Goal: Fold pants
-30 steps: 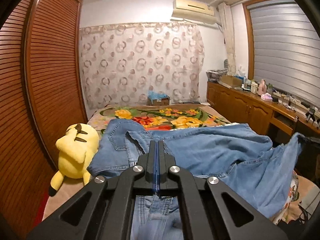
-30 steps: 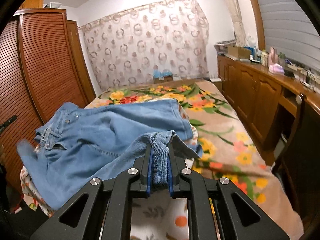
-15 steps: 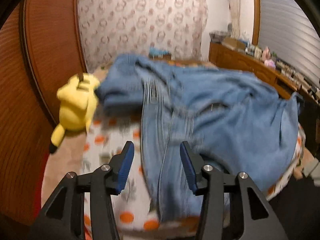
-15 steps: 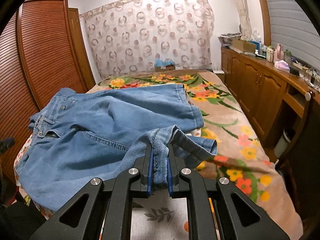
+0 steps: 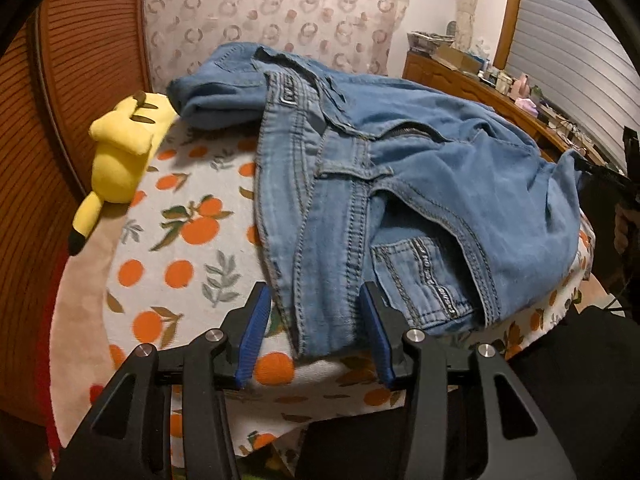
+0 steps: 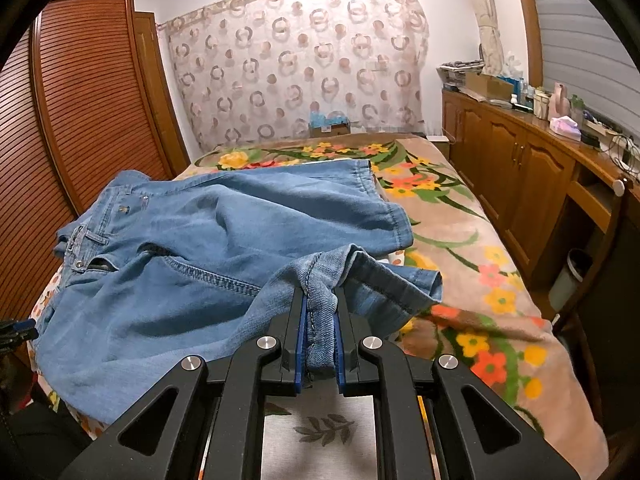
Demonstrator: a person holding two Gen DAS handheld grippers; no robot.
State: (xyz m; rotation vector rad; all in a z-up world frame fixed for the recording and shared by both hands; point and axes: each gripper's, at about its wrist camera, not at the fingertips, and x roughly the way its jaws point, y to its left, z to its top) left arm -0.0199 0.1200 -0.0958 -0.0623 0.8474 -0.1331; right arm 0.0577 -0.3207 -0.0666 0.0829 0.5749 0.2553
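Left gripper [image 5: 316, 320]: jaws spread, blue pads either side of the near edge of the jeans [image 5: 400, 184], not pressing; a strip of waistband cloth lies between them.

Right gripper [image 6: 319, 332]: pads pressed together on a bunched fold of denim at a leg hem of the jeans [image 6: 200, 248]; the cloth rises from the jaws in a ridge.

Jeans: light blue, spread loosely across the near end of the bed, waist toward the wardrobe side, one leg lying flat toward the far end. The pocket opening and fly are rumpled; how the layers underneath lie cannot be made out.

Orange-print sheet [image 5: 180, 248]: covers the near end of the bed, its lower edge cut off by the gripper bodies.

Yellow plush toy [image 5: 116, 160]: at the bed's edge, beside the wardrobe, just clear of the jeans.

Floral blanket [image 6: 460, 248]: covers the far part of the bed.

Slatted wooden wardrobe [image 6: 80, 100]: alongside the bed.

Wooden cabinets [image 6: 520, 168]: opposite side, top crowded with small items too small to identify.

Patterned curtain [image 6: 300, 60]: across the far wall.
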